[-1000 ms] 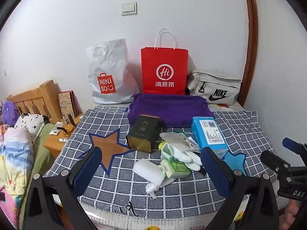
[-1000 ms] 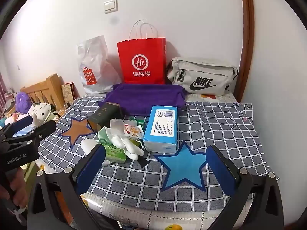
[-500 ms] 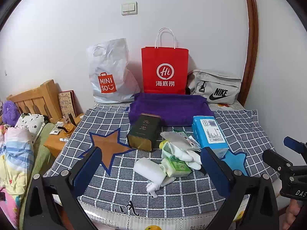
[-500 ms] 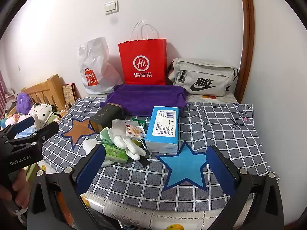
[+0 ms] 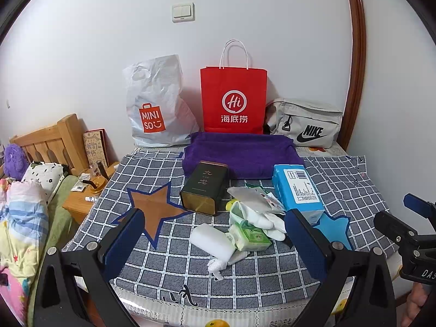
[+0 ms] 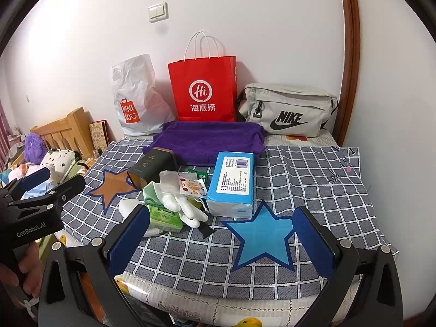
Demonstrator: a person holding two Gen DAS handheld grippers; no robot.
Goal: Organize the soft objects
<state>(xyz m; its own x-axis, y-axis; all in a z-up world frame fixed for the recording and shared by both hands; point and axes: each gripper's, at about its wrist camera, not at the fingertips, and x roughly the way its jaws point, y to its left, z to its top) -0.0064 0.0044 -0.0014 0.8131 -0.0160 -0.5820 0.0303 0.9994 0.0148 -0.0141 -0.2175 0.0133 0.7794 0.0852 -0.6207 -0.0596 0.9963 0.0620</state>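
A pile of soft things lies mid-table on the checked cloth (image 5: 272, 280): a white rolled cloth (image 5: 211, 241), a green tissue pack (image 5: 249, 237), white gloves (image 5: 265, 222) and a clear pouch (image 5: 248, 194). A blue tissue pack (image 5: 297, 188) lies right of them, a folded purple towel (image 5: 239, 154) behind. A brown star (image 5: 156, 207) is at left, a blue star (image 6: 263, 238) at right. My left gripper (image 5: 214, 245) is open and empty, near the table's front edge. My right gripper (image 6: 220, 241) is open and empty over the blue star.
A dark tea tin (image 5: 205, 188) lies beside the brown star. A MINISO bag (image 5: 156, 103), a red paper bag (image 5: 233, 100) and a grey Nike bag (image 5: 308, 126) stand against the back wall. A bed and nightstand (image 5: 79, 204) are at left.
Both grippers have drifted slightly; the views shift a little. Nothing on the table has moved.
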